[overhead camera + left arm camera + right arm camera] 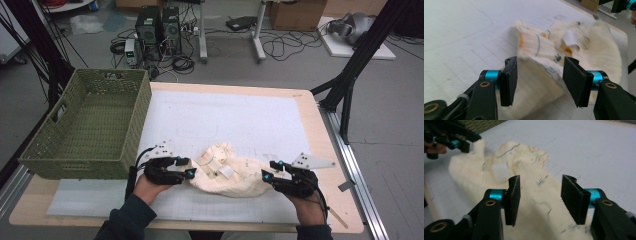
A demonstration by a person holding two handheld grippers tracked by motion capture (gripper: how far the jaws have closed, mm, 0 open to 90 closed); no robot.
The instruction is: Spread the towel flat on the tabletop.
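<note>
High view: cream cloth [232,175] lies crumpled in a soft heap at lower centre of the frame on the white mat [225,120], with faint orange and dark printed marks and a small white tag near its middle. Left gripper [189,166] sits at the cloth's left end, right gripper [272,170] at its right end, cloth stretched between them. Left gripper view: jaws spread apart, a folded edge of cloth [539,55] in the gap and beyond, pads not pressing it. Right gripper view: jaws spread too, cloth [539,195] running under and between them, not pinched. Green woven basket [85,125] stands at left of the high view, near the left gripper. Both gripper views are blurred, so the print is hard to read; whether the pads brush the cloth can't be told; the person's sleeves are cut off at the bottom edge
</note>
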